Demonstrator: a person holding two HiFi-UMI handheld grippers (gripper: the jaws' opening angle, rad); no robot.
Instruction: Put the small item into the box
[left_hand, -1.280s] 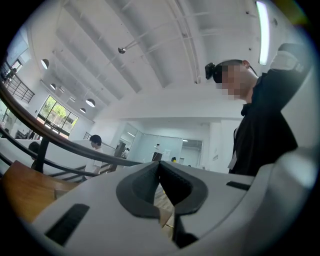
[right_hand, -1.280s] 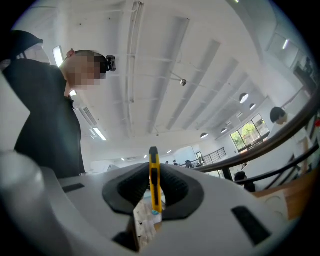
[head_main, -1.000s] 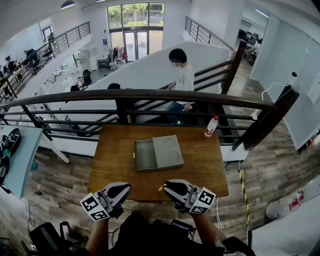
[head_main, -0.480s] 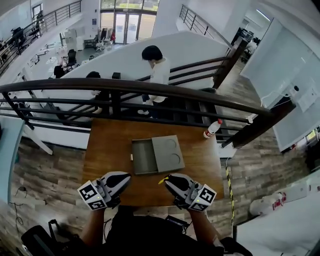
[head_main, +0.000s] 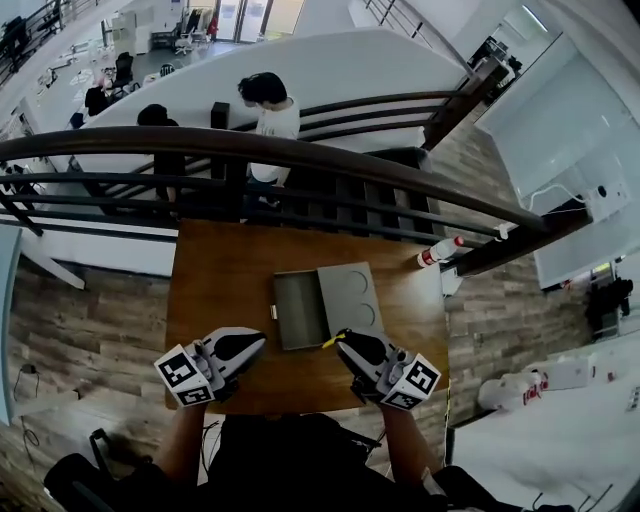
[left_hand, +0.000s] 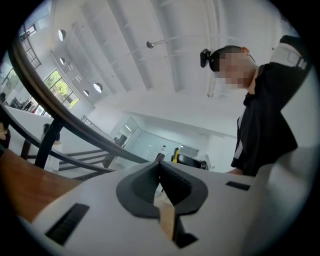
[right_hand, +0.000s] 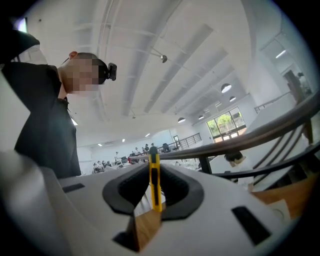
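Above the near edge of the wooden surface (head_main: 215, 290), the right tool (head_main: 340, 343) pinches a small yellow item (right_hand: 155, 187) between its jaws, while the left tool (head_main: 255, 341) hovers alongside, jaws pressed together on nothing. Just beyond lies the open grey box (head_main: 325, 305); a bottle (head_main: 440, 250) stands at the far corner by the railing (head_main: 300, 155).

1. A wooden table (head_main: 215, 290) stood with its far edge against a dark railing (head_main: 300, 155).
2. A white bottle (head_main: 440, 252) with a red cap was at the table's far right corner.
3. Beyond the railing, a staircase (head_main: 375, 195) ran down beside a white wall.
4. A person (head_main: 270, 112) in a white top was seen just past the railing.
5. Plank flooring (head_main: 80, 310) surrounded the table.
6. A white item (head_main: 520, 385) with red markings lay on the floor to the right; its type could not be determined.
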